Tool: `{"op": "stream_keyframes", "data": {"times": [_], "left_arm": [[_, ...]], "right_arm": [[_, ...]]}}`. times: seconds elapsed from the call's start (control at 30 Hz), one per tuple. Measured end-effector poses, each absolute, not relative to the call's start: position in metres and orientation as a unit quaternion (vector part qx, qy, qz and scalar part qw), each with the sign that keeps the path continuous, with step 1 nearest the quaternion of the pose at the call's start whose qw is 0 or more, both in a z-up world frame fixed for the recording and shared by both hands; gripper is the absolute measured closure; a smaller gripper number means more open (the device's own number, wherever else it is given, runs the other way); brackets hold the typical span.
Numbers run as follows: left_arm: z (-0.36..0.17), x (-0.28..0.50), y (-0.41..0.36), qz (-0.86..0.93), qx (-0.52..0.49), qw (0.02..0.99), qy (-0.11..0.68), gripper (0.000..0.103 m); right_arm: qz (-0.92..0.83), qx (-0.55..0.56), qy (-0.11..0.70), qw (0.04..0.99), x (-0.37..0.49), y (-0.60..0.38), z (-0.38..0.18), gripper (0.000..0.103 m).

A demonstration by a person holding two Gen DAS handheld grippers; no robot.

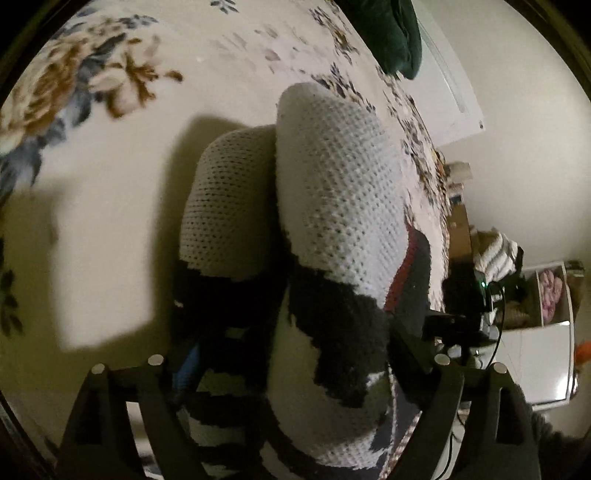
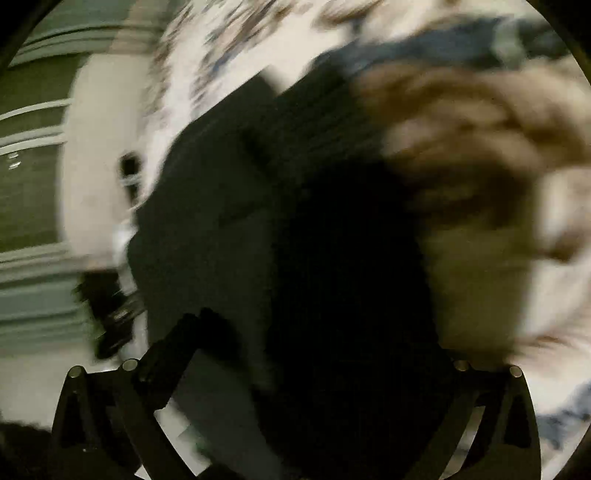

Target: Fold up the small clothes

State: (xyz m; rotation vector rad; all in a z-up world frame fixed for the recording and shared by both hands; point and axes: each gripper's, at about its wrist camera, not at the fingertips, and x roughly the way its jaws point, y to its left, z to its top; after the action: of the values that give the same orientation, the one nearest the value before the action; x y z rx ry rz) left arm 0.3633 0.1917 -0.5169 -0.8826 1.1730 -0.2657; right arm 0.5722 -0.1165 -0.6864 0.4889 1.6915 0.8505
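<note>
My left tongs (image 1: 291, 373) are clenched on a pair of knitted socks (image 1: 332, 206), white at the toes with black patches, which hang out ahead of the fingers above the flowered bedspread (image 1: 110, 184); I judge I'm in the middle of carrying or doubling the pair, so the next move calls for lowering them flat onto the bed before letting go. My right view is badly smeared: a dark garment (image 2: 295, 240) fills the space between my right tongs (image 2: 295, 369), but whether they grasp it I cannot tell. A dark green cloth (image 1: 391, 33) lies at the bed's far edge, and a cluttered white shelf (image 1: 535, 354) stands beyond, well apart from the socks.
</note>
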Motion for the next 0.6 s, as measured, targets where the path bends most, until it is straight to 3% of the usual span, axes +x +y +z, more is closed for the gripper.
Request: {"op": "stream_keyframes", "data": {"times": [0.13,0.27,0.4,0.6], "left_arm": [[-0.519,0.362,0.196,-0.138,-0.407,0.727,0.535,0.017],[-0.523,0.365,0.199,-0.152,-0.422,0.718,0.532,0.011],[-0.522,0.368,0.201,-0.153,-0.434,0.708,0.535,0.009],[-0.501,0.359,0.208,-0.145,-0.381,0.717,0.566,0.009]], "right_arm": [[0.380,0.179,0.730,0.539,0.563,-0.097,-0.695,0.000],[0.371,0.220,0.723,0.539,0.561,-0.103,-0.697,0.001],[0.369,0.221,0.722,0.542,0.549,-0.098,-0.694,0.031],[0.379,0.256,0.716,0.527,0.519,-0.103,-0.676,0.037]]}}
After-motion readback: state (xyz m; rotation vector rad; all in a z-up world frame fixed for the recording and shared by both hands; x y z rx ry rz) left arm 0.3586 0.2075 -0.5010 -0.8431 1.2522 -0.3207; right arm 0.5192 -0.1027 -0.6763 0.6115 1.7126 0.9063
